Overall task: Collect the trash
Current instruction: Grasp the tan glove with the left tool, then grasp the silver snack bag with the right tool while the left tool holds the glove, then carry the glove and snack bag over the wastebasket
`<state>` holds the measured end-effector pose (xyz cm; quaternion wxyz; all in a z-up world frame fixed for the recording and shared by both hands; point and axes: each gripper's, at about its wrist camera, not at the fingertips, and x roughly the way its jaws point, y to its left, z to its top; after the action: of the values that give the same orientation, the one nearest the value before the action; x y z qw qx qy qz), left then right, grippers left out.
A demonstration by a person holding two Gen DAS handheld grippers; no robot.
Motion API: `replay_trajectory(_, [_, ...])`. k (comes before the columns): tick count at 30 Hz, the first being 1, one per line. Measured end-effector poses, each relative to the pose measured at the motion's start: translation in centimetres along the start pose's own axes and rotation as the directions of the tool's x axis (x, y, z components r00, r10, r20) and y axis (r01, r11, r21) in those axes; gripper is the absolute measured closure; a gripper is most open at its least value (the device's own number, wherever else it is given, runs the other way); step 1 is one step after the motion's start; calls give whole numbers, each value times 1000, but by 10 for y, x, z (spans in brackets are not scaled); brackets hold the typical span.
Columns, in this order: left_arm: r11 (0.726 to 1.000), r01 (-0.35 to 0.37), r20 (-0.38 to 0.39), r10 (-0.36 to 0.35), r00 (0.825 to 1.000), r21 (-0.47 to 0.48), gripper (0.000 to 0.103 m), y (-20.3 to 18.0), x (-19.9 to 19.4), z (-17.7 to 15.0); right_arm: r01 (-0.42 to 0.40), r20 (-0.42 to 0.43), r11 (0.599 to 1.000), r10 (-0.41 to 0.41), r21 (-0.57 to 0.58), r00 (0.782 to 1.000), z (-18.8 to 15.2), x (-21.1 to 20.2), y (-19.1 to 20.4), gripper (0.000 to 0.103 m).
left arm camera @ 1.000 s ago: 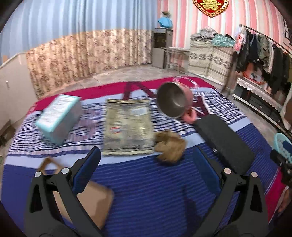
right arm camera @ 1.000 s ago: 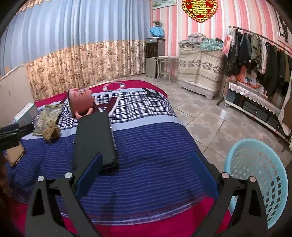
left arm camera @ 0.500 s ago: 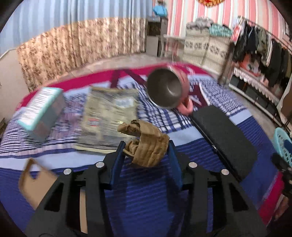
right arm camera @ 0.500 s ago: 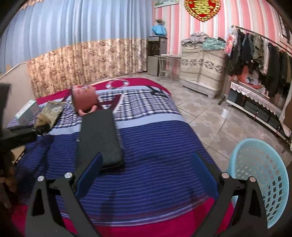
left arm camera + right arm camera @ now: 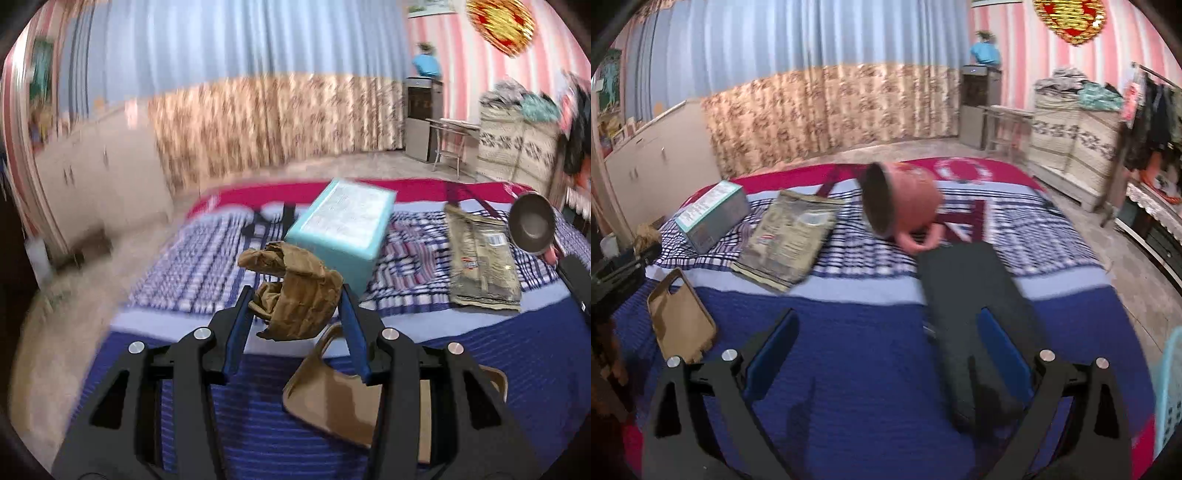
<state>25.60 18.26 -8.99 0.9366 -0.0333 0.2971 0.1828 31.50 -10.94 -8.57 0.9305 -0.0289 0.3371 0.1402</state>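
Gripping crumpled brown paper (image 5: pixel 295 295) between left tongs (image 5: pixel 295 314) — lifted above bedspread (image 5: pixel 480 350) — right tongs (image 5: pixel 886 354) agape, empty.

A pink mug (image 5: pixel 901 201) lies tipped on the striped bed (image 5: pixel 871 354), beside a black case (image 5: pixel 975 314); a tan phone case (image 5: pixel 679 321) lies nearer.

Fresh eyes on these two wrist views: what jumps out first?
The crumpled brown paper wad pinched in the left gripper, held above the striped bedspread. Next, the pink mug tipped on its side mid-bed, its handle by the flat black case. The right gripper hangs open and empty near the bed's front edge, a light-blue basket at far right.
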Motion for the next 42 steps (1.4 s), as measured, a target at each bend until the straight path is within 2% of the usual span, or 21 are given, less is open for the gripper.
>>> replay_trajectory(2, [999, 14, 0, -14, 1000, -44, 58, 8, 1, 1, -23, -19, 1000, 23, -2, 1000, 9, 16, 11, 8])
replay_trajectory(6, [999, 28, -1, -28, 1000, -41, 58, 6, 1, -2, -66, -61, 997, 68, 40, 996, 29, 52, 28, 9])
replay_trajectory(10, [999, 35, -3, -36, 999, -33, 58, 8, 5, -4, -90, -128, 995, 96, 51, 987, 35, 87, 46, 30])
replay_trajectory(12, [998, 44, -6, -44, 999, -42, 58, 9, 8, -4, -109, -170, 992, 119, 67, 978, 35, 103, 54, 31])
replay_trajectory(13, [998, 49, -10, -50, 999, -46, 58, 10, 9, -4, -92, -168, 995, 98, 45, 981, 35, 107, 61, 33])
replay_trajectory(15, [998, 52, -16, -53, 998, -48, 58, 10, 11, -3, -88, -171, 996, 88, 7, 981, 35, 110, 69, 55])
replay_trajectory(16, [998, 52, -16, -53, 998, -47, 58, 10, 12, -3, -96, -168, 995, 94, -3, 981, 34, 109, 72, 79])
replay_trajectory(17, [998, 52, -16, -53, 998, -44, 58, 9, 13, -3, -95, -167, 995, 92, -6, 982, 33, 108, 72, 91])
replay_trajectory(18, [998, 51, -16, -52, 999, -42, 58, 8, 13, -3, -112, -162, 994, 109, -10, 981, 32, 105, 72, 97])
replay_trajectory(22, [997, 57, -13, -57, 998, -45, 58, 9, 14, -3, -113, -107, 993, 108, -43, 988, 22, 78, 66, 100])
replay_trajectory(25, [997, 58, -19, -59, 998, -52, 58, 11, 15, -3, -133, -61, 991, 133, -1, 989, 13, 42, 44, 100])
replay_trajectory(31, [999, 45, -2, -45, 999, -23, 58, 4, 5, 0, -87, 7, 996, 87, 34, 996, -6, -35, -15, 100])
replay_trajectory(34, [997, 81, -17, -81, 997, -13, 58, -9, -7, 1, -44, 49, 997, 41, 69, 998, -20, -76, -52, 100])
replay_trajectory(38, [988, 147, 8, -148, 989, 40, 58, -46, -36, 7, 32, 85, 991, -43, 133, 995, -35, -118, -106, 100])
replay_trajectory(42, [972, 226, 37, -229, 973, 70, 58, -88, -62, 14, 85, 114, 970, -114, 229, 987, -56, -155, -162, 100])
